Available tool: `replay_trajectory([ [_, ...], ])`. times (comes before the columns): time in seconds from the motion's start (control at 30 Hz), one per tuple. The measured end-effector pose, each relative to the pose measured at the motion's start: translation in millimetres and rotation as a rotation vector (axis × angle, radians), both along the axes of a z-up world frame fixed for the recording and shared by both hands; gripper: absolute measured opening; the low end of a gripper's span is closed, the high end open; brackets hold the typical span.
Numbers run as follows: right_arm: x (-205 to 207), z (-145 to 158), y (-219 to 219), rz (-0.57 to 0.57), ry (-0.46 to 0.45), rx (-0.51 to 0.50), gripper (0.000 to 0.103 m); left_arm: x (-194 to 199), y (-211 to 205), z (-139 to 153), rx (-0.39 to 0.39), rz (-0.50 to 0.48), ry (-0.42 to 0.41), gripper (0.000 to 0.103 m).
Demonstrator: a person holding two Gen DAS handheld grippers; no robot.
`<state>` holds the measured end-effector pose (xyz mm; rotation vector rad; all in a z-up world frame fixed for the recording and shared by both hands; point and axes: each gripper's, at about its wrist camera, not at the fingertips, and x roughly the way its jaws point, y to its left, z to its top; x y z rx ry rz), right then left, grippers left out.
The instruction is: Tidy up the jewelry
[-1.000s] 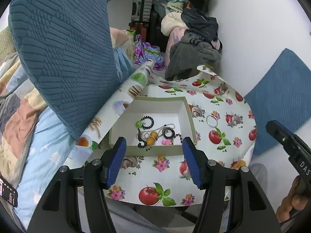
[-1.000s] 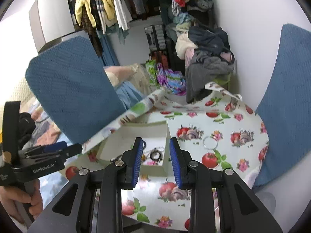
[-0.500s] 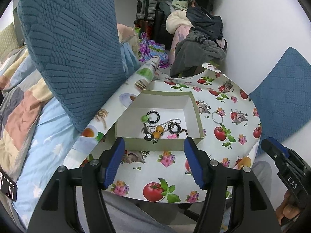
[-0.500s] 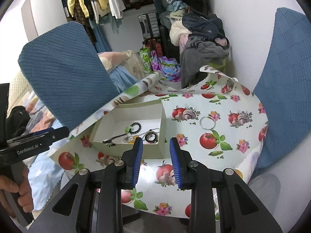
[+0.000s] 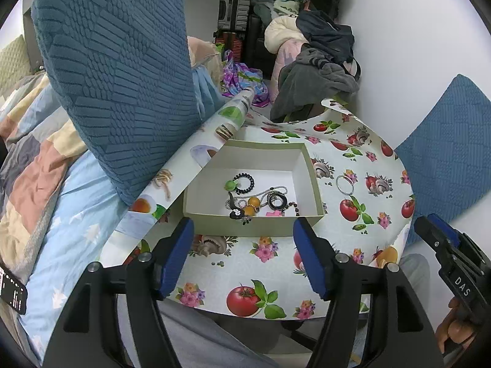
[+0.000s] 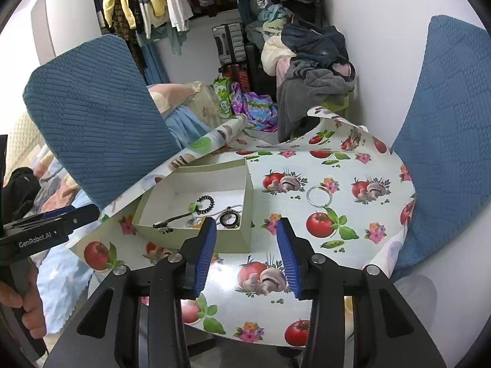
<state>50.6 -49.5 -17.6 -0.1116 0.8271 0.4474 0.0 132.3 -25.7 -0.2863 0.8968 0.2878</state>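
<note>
A pale open box (image 5: 211, 227) (image 6: 248, 184) sits on the table with the fruit-print cloth (image 5: 270, 263) (image 6: 337, 159). Inside lie a black coiled hair tie (image 5: 244, 181) (image 6: 205, 204), orange beads (image 5: 253, 205), a black ring pendant (image 5: 277, 201) (image 6: 228, 219) and bead chains. A silver bangle (image 5: 345, 184) (image 6: 319, 195) lies on the cloth to the right of the box. My left gripper (image 5: 244, 257) hovers near the box's front wall, jaws opening, with nothing between them. My right gripper (image 6: 245, 254) hangs over the cloth at the box's right front corner, jaws opening and empty.
A big blue cushion (image 5: 116, 70) (image 6: 95, 116) leans at the table's left edge, another blue cushion (image 5: 445, 159) (image 6: 445, 116) at the right against the wall. Piled clothes (image 5: 316, 70) and a suitcase (image 6: 230, 43) stand behind the table. A quilt (image 5: 36, 168) lies to the left.
My right gripper's jaws have spread apart and it has sunk a little toward the table. My left gripper's jaws have widened slightly. The jewelry and the box have stayed in place.
</note>
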Motion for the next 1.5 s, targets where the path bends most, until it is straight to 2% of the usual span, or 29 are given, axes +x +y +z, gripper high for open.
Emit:
replay_trajectory([
  [0.2,-1.1,3.0,-0.8,0.005,-0.021,-0.011,0.052,-0.7,-3.4,2.3,0.021,-0.004,-0.006,0.077],
  [0.27,-1.0,3.5,-0.7,0.007,-0.024,-0.015,0.065,0.6,-5.0,3.1,0.037,-0.007,-0.003,0.079],
  [0.3,-1.1,3.6,-0.7,0.004,-0.026,-0.015,0.076,1.5,-5.9,3.5,0.045,-0.008,0.002,0.080],
  [0.33,-1.4,4.1,-1.2,0.001,-0.032,-0.015,0.081,2.2,-6.9,3.5,0.051,-0.010,0.009,0.080],
  [0.4,-0.9,4.8,-1.6,0.001,-0.037,-0.018,0.082,3.0,-7.1,1.9,0.054,-0.012,0.023,0.080],
  [0.53,0.1,5.2,-3.3,0.002,-0.032,-0.029,0.095,2.4,-8.1,2.7,0.051,-0.013,0.028,0.081],
  [0.67,0.4,5.8,-4.2,0.008,-0.027,-0.031,0.103,2.6,-8.9,3.7,0.049,-0.014,0.033,0.082],
  [1.5,1.6,11.1,-9.9,-0.008,-0.042,-0.037,0.103,5.9,-15.9,15.5,0.060,-0.049,0.012,0.083],
])
